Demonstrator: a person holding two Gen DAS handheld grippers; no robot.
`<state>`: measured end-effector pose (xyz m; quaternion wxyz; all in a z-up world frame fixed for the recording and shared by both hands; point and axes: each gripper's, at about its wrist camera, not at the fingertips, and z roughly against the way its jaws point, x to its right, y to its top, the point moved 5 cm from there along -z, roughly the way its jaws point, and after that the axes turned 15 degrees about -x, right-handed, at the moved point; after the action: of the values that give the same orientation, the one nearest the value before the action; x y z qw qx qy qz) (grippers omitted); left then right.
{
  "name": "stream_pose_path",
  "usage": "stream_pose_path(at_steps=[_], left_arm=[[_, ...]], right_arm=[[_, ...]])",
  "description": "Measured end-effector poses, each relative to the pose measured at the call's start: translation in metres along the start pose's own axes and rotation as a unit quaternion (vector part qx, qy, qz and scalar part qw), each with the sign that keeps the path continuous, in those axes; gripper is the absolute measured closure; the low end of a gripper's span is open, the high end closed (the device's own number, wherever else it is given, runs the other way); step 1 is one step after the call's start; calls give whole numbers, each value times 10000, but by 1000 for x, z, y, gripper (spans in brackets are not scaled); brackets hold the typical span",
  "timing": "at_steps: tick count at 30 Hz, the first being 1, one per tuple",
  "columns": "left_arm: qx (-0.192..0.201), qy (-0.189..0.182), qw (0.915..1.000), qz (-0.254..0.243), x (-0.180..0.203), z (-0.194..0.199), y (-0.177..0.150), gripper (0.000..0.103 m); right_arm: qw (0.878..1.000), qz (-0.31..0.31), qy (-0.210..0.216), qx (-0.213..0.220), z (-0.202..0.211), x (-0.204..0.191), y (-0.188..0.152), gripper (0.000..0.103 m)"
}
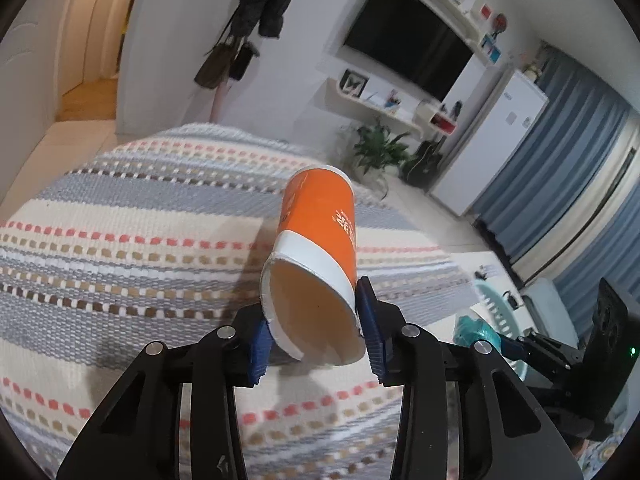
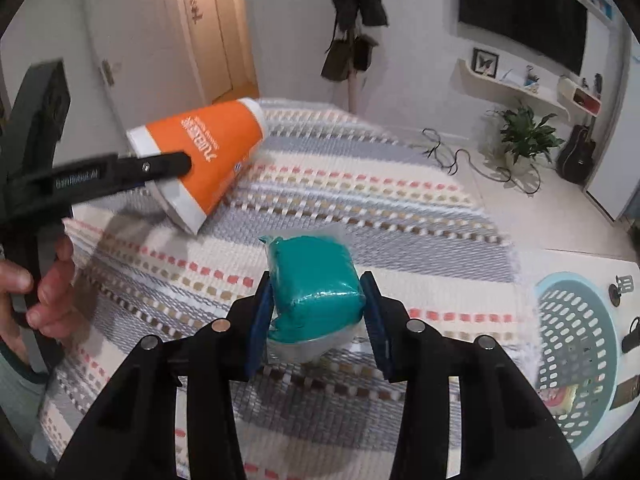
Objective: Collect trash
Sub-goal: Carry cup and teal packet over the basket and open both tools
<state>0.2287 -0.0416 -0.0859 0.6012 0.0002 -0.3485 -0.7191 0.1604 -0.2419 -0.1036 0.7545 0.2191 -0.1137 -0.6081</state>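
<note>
An orange and white paper cup hangs above the striped rug, its squashed rim pinched between the blue pads of my left gripper. The right wrist view shows the same cup at upper left, held by the left gripper, with a person's hand on the handle. My right gripper is shut on a teal plastic packet, lifted a little off the rug. The teal packet and right gripper also show at the lower right of the left wrist view.
A light blue perforated basket stands on the floor at the rug's right edge, with some items inside. The striped rug covers most of the floor. A black cable, a potted plant and a guitar lie beyond it.
</note>
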Motion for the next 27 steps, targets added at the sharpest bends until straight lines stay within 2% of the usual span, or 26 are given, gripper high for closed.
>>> stream_pose_path(at_steps=[6,12,16,20,22,27], left_arm=[[400,-237,9983,-345,45,31,2,66],[558,-396,9931,-957,121,40,9,65],[472,-539,9880,-1369,175,26,11,65],[276,-630,9824,-1735,222,-2,4,65],[115,-681,9795,-1892,244,-21,-2,65],[-338,-753,9731,-2153,280,-73,-18,64]], right_arm=[[9978,-320,-165,556,50,23,-4,63],[9904,-843,-453,996,94,67,-12,63],[9813,-1412,-649,1134,113,113,-29,63],[9643,-2192,-972,1128,121,172,-53,63],[9550,-2589,-928,1110,121,202,-70,63],[9389,-3177,-950,928,108,247,-104,62]])
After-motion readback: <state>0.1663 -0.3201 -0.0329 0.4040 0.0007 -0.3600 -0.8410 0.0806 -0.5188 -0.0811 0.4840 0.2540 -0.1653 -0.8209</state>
